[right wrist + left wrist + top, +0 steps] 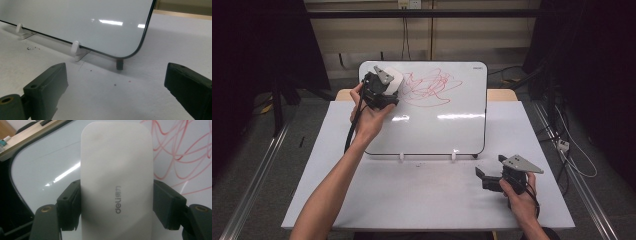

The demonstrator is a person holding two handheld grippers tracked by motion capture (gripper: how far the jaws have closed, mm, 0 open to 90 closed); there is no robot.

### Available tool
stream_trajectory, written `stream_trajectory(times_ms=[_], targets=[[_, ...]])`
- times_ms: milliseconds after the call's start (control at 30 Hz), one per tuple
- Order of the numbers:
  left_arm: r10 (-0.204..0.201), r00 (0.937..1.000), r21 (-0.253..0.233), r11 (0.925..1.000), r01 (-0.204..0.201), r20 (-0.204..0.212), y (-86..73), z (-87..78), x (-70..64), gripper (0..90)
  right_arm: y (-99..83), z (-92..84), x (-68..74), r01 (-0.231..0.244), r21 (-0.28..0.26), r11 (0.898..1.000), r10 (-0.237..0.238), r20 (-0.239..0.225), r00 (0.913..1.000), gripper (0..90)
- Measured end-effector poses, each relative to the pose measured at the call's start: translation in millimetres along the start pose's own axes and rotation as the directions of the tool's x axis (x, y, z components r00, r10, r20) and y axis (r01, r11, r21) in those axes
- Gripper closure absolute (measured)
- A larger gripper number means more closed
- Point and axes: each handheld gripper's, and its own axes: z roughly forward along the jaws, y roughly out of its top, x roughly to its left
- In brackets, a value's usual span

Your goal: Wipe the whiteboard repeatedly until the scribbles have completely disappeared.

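A whiteboard (437, 125) leans tilted on the white table, with a red scribble (429, 86) across its upper middle. My left gripper (384, 85) is at the board's top left corner, shut on a white eraser (116, 182) whose flat face lies toward the board beside the red scribble (180, 152). Both black jaws press the eraser's long sides. My right gripper (482, 177) rests low on the table near the board's lower right corner (140, 50), open, with nothing between its jaws.
The white table (412, 195) has bare surface in front of the board. White clips (75, 47) and a black foot (120, 64) hold the board's lower edge. Dark curtains and cables flank the table, and a wooden table sits behind.
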Motion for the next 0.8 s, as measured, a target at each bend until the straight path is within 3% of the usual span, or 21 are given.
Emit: stream_trajectory(times_ms=[400,800], targets=[[0.027,0.9994,-0.002,0.9996,-0.027,0.023,-7.3,2.1,-20.2,31.1,0.0,-0.1,0.2,0.000,0.000,1.000,0.000,0.000,1.0000,4.6],[0.080,0.9959,0.013,0.9967,-0.080,0.043,-16.7,1.1,-41.5,31.0,0.1,0.1,0.5,0.004,-0.002,1.000,-0.004,0.001,1.0000,4.7]])
